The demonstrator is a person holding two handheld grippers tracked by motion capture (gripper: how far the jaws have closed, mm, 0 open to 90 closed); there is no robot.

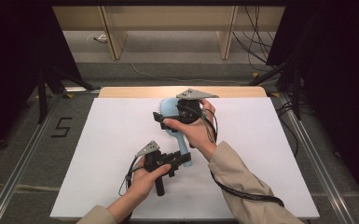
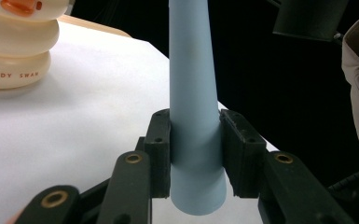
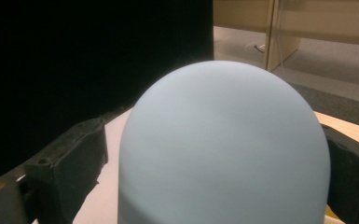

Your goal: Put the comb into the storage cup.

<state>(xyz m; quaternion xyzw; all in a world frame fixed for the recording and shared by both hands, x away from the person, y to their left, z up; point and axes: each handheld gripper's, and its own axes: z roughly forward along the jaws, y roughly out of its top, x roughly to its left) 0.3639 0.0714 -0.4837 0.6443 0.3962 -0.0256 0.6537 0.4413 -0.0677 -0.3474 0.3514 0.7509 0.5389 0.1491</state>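
Two grippers work over one white table (image 1: 98, 154), and between them lies a pale blue hairbrush (image 1: 170, 108) with dark bristles showing along the rim of its round head; it lies near the middle of the table, head toward the far edge and handle pointing back at the person. The right gripper (image 1: 164, 120) reaches over the brush head, and in the right gripper view the head's smooth domed back (image 3: 224, 149) sits between the two black jaws, which stand wide; the left jaw is clear of the dome, while the right jaw seems to be just beside it, though that edge is too dark to say whether it touches, so I take this gripper as released rather than grasping. The left gripper (image 1: 182, 159) is clenched on the brush handle (image 2: 193, 140) near its flared end, both pads pressed flat against its sides. To do this step well, the left grip should hold firm and level so the brush does not roll, and the right jaws should centre on the widest part of the dome before closing, since a rounded, slick back can squirt out sideways. A cream-coloured swan-shaped toy (image 2: 16, 51) stands on the table off to one side of the handle, well clear of the work.
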